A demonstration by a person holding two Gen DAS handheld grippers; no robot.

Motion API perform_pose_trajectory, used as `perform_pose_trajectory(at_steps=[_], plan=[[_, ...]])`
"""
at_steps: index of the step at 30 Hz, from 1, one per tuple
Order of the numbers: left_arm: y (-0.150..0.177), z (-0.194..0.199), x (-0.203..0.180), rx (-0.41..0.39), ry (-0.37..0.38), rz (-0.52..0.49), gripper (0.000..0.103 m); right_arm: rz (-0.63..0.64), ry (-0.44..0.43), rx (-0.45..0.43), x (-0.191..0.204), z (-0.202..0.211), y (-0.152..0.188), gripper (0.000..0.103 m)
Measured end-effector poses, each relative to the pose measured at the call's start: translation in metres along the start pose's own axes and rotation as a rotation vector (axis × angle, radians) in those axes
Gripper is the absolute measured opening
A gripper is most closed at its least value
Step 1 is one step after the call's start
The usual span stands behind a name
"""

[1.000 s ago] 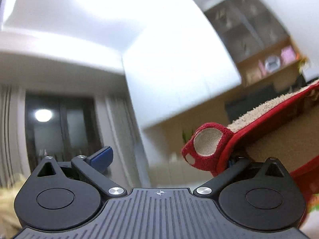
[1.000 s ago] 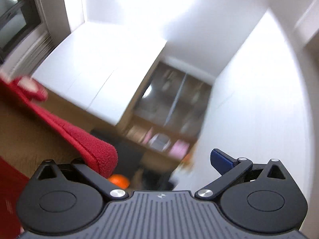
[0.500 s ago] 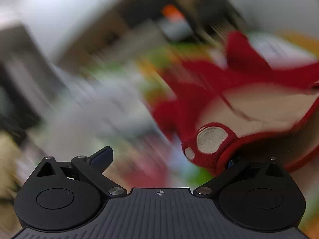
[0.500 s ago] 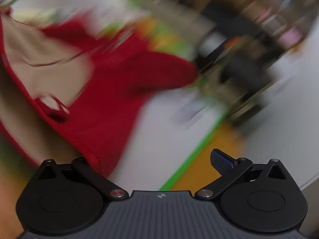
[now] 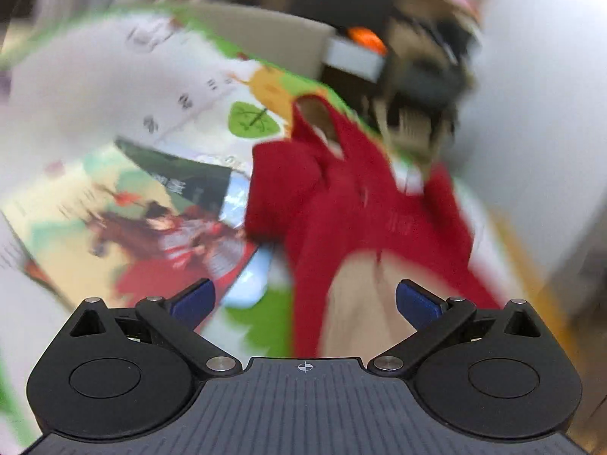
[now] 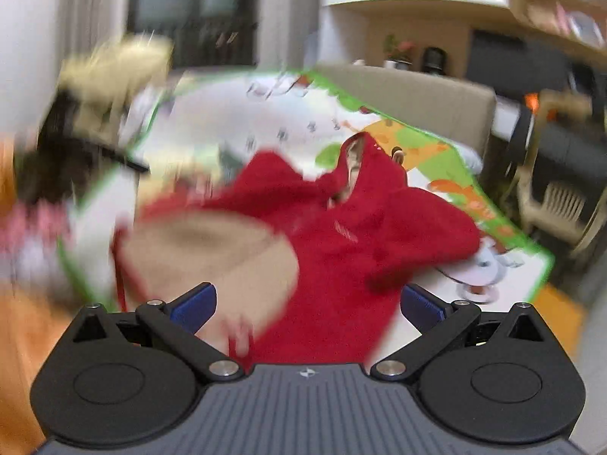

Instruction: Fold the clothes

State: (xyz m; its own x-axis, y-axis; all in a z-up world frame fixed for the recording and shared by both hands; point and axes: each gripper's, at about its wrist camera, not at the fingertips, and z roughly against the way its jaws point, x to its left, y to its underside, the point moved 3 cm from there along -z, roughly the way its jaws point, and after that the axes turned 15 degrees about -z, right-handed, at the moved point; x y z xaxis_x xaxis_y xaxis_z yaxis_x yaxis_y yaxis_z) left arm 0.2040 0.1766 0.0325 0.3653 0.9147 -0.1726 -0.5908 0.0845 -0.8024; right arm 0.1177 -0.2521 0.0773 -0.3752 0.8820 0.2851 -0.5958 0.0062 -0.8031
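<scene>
Fleece no longer sits in either of my tongs: a second ago both were pinching the hem of the red hoodie (image 5: 364, 204) up in the air, and now my left gripper (image 5: 305, 299) and right gripper (image 6: 307, 303) stand wide with nothing between the blue pads (image 6: 195, 303). It lies crumpled on the green-edged play mat (image 6: 474, 197), tan lining (image 6: 212, 250) turned up, beside a picture book (image 5: 125, 223); both views are motion-blurred.

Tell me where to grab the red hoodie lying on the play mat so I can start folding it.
Probably the bottom hem of the red hoodie, the edge nearest both open grippers, where the tan lining shows. Come in low from the near side; the hood lies at the far end of the play mat, so the hem is the closest free edge. The frames are blurred.
</scene>
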Motion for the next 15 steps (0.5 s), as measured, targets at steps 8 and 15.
perform_pose_trajectory(at_steps=[8, 15], plan=[[-0.016, -0.100, -0.046, 0.058, 0.208, 0.064, 0.103, -0.326, -0.076, 0.180, -0.041, -0.186, -0.039, 0.103], [-0.003, -0.110, -0.035, 0.108, 0.251, 0.009, 0.103, -0.364, -0.023, 0.215, -0.050, -0.235, -0.006, 0.103]])
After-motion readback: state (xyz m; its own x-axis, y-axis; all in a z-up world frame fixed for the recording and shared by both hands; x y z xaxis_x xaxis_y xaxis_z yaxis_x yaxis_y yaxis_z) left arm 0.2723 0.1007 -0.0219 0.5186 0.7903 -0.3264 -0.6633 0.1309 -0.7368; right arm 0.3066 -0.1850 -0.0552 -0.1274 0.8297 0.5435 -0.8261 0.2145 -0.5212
